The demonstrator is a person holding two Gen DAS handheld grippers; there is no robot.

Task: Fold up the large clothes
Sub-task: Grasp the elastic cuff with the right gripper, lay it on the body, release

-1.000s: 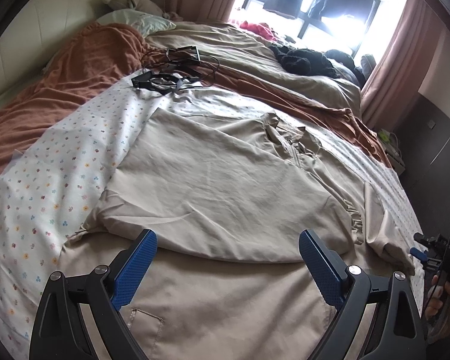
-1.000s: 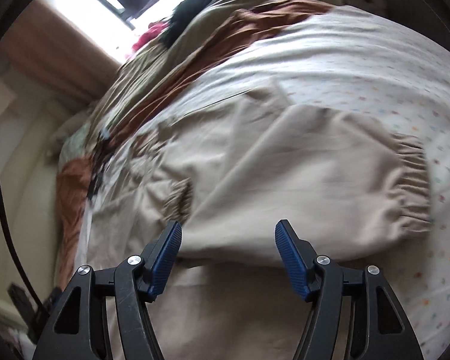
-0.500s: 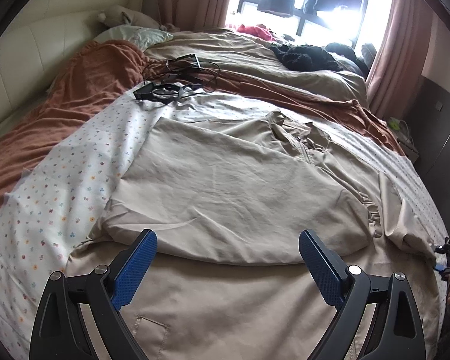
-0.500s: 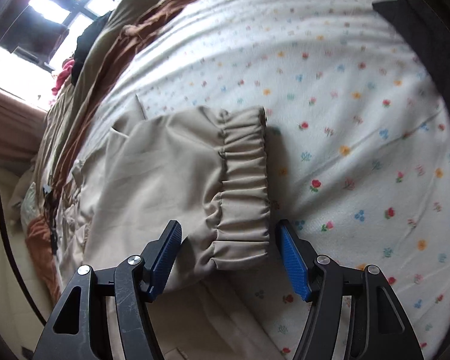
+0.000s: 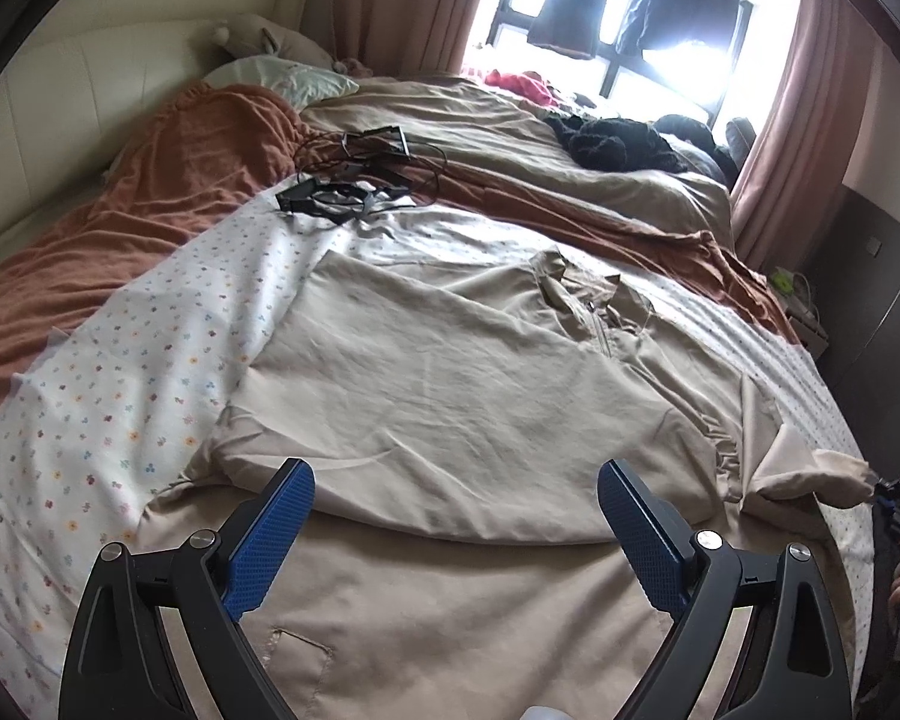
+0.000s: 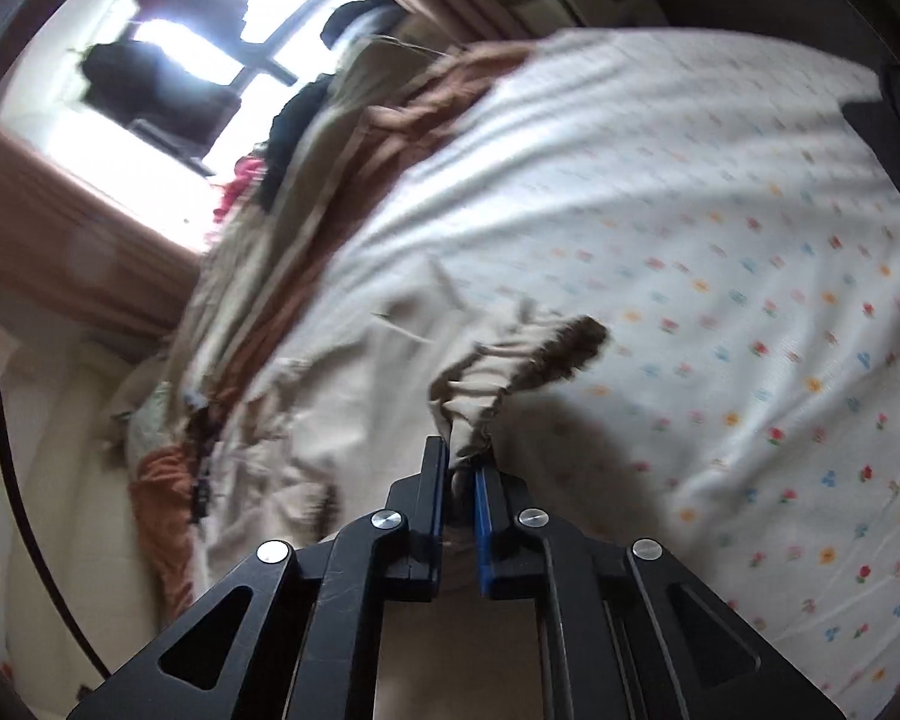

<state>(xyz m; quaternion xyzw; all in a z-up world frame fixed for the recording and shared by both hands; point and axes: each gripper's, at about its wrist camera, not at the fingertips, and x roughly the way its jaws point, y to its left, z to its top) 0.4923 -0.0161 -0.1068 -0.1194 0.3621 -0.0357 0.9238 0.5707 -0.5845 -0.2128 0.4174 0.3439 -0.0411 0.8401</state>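
right gripper [image 6: 462,471] has just closed on the elastic cuff [image 6: 510,366] of the beige jacket [image 5: 450,372] spread on the bed; thin bite could slip out. left gripper [image 5: 450,516] hovers wide, near hem.

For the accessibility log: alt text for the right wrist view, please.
The right gripper is shut on the elastic cuff of a beige jacket, lifting it off a floral bedsheet. The view is motion-blurred.
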